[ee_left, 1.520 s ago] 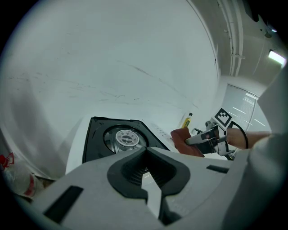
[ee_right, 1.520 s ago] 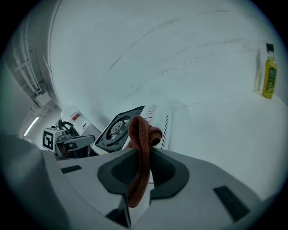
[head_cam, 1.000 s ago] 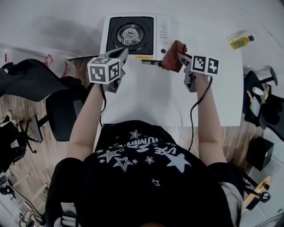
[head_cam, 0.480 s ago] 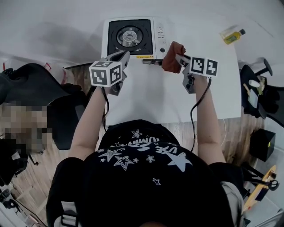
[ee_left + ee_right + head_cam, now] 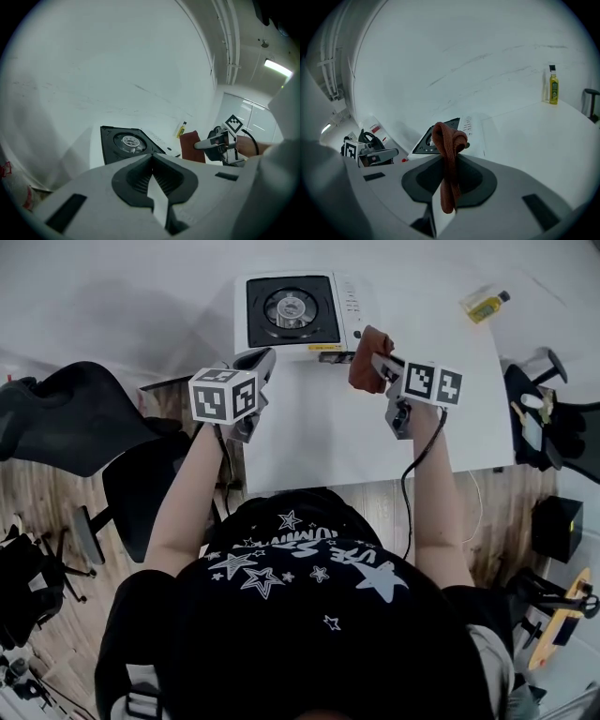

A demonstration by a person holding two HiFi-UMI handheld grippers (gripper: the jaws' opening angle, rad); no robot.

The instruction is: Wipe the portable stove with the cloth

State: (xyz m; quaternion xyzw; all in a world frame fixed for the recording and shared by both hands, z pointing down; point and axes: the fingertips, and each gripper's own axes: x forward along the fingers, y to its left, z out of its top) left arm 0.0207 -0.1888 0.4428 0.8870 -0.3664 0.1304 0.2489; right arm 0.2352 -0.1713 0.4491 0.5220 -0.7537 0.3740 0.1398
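Our right claw (image 5: 449,161) is clamped on the rust-red cloth (image 5: 448,136), which stands up between the jaws in a folded bunch and hangs a little below them. Our left claw (image 5: 151,159) has its jaws pressed together with nothing between them. Just ahead of the right claw and slightly to its left, the portable stove (image 5: 302,310) sits on the white worktop (image 5: 328,437). The stove's near right corner is close to the cloth but, as far as we can tell, not touched by it. The left claw hovers off the stove's near left corner. Well beyond the right claw and to its right stands a small yellow bottle (image 5: 486,306). We judge the wipe has not yet begun. To do it well, we should tip the right claw down so the bunched cloth, not the jaw tips, meets the stove. We should start on the white control panel nearest it and sweep left across the dark burner plate with light, even pressure. The left claw could brace the near left edge so the stove does not slide. Both forearms reach forward, roughly parallel, above the worktop, with the claws aimed at the stove and their marker cubes facing up.
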